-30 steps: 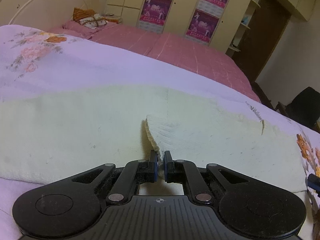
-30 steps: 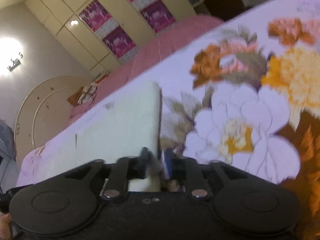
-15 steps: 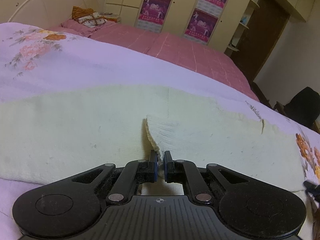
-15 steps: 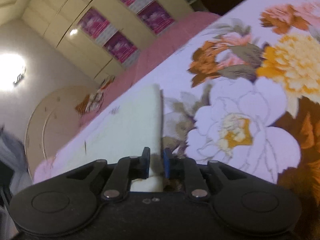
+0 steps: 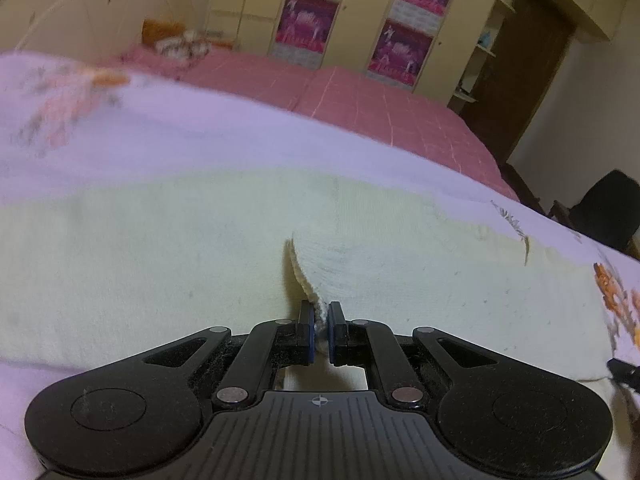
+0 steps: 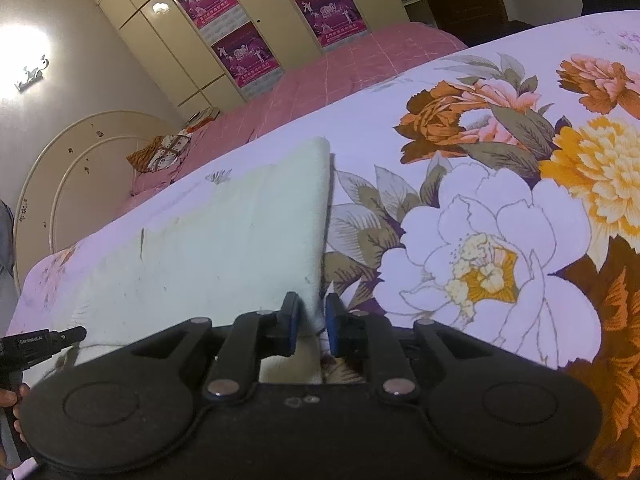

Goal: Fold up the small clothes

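A pale cream knit garment (image 5: 160, 264) lies spread flat on the floral bedsheet (image 5: 160, 140). My left gripper (image 5: 320, 330) is shut on a pinched-up ridge of its near edge, which rises between the pads. In the right wrist view the garment (image 6: 208, 248) ends in a straight edge beside the printed flowers. My right gripper (image 6: 311, 326) straddles the garment's near corner with its jaws a little apart, the cloth loose between the pads. The left gripper's tip (image 6: 48, 342) shows at the far left edge.
A pink checked quilt (image 5: 360, 104) covers the bed beyond. A cream wardrobe with purple posters (image 5: 404, 24), a round headboard (image 6: 68, 176), a dark doorway (image 5: 532, 72) and a black chair (image 5: 604, 208) stand behind.
My right gripper's jaws have opened a little around the garment's corner and the view has steadied. My left gripper keeps its pinch and has shifted slightly.
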The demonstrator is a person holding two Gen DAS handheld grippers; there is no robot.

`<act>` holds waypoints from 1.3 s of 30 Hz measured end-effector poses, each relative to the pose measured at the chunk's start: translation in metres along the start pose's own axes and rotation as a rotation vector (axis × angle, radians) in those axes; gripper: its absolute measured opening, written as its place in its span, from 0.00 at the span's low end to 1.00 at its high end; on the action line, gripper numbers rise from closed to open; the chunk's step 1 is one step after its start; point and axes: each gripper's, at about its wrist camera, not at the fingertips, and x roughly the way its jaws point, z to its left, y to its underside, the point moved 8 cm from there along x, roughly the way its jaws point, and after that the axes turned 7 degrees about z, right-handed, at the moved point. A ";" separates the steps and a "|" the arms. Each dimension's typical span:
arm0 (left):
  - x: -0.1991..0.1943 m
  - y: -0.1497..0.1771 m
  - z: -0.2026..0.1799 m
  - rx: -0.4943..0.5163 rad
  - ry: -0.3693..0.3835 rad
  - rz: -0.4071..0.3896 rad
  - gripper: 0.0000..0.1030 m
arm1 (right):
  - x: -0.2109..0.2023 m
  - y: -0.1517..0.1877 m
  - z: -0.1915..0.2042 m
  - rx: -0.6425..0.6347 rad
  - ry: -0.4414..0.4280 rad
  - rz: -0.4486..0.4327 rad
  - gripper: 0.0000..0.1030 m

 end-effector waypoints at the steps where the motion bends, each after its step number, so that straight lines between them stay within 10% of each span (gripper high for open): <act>1: -0.007 -0.003 -0.003 0.023 0.001 -0.042 0.06 | 0.000 0.000 0.000 -0.001 0.000 0.000 0.15; 7: 0.005 0.003 0.001 0.028 -0.025 0.035 0.09 | 0.001 0.001 -0.003 0.005 -0.013 -0.001 0.16; 9: -0.003 0.000 0.008 0.016 -0.058 0.008 0.66 | -0.001 0.000 -0.003 0.009 -0.019 0.003 0.22; 10: -0.010 -0.003 0.011 0.022 -0.092 -0.040 0.77 | -0.005 -0.002 -0.002 0.006 -0.019 -0.009 0.33; 12: -0.012 -0.008 0.009 0.056 -0.086 -0.064 0.69 | -0.014 -0.011 -0.001 -0.018 -0.016 -0.066 0.48; 16: 0.004 -0.014 0.010 0.052 -0.105 -0.017 0.42 | -0.004 -0.042 -0.006 -0.010 -0.005 -0.107 0.44; 23: 0.018 -0.015 0.001 0.079 -0.128 -0.014 0.33 | 0.043 -0.086 -0.007 0.001 -0.015 -0.096 0.33; 25: 0.017 -0.017 -0.002 0.089 -0.125 -0.022 0.30 | 0.052 -0.088 -0.008 -0.012 -0.011 -0.083 0.06; 33: 0.006 -0.022 -0.010 0.147 -0.170 -0.068 0.30 | 0.058 -0.084 -0.014 -0.049 0.069 -0.092 0.08; 39: -0.011 -0.012 -0.054 0.217 -0.073 -0.114 0.30 | 0.023 -0.074 0.009 -0.148 0.061 -0.146 0.18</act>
